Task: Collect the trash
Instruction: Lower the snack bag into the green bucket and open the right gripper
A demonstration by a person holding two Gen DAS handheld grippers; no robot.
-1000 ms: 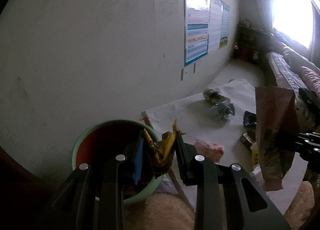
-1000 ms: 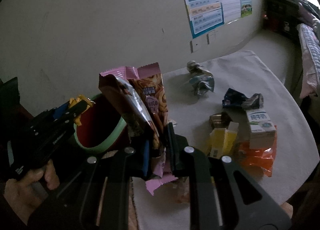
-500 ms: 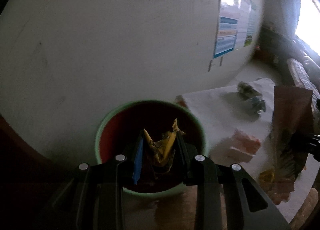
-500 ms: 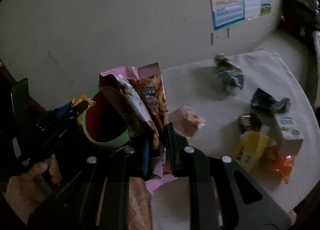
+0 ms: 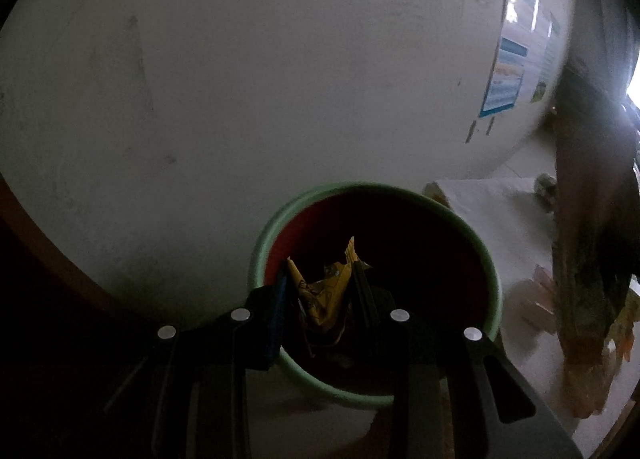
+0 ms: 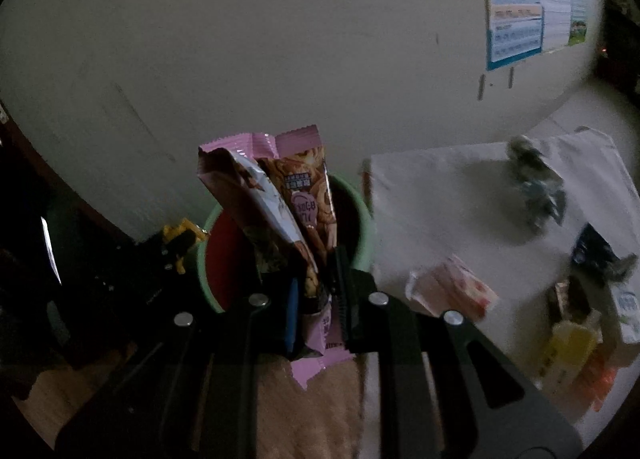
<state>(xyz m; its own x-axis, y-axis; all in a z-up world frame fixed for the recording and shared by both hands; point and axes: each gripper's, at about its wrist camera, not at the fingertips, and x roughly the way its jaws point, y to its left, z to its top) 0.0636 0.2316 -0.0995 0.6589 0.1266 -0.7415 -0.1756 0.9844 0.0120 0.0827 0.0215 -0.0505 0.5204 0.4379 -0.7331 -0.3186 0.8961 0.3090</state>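
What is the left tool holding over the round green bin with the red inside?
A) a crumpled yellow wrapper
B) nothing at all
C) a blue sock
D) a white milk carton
A: in the left wrist view, the left tool is shut on a crumpled yellow wrapper, pinched between its two fingers right above the opening of the round green bin with the red inside.

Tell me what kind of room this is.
Probably a lived-in home room, not a lab: printed posters taped to a plain wall, a cloth-covered table strewn with snack wrappers and cartons, and a green-rimmed bin beside it.
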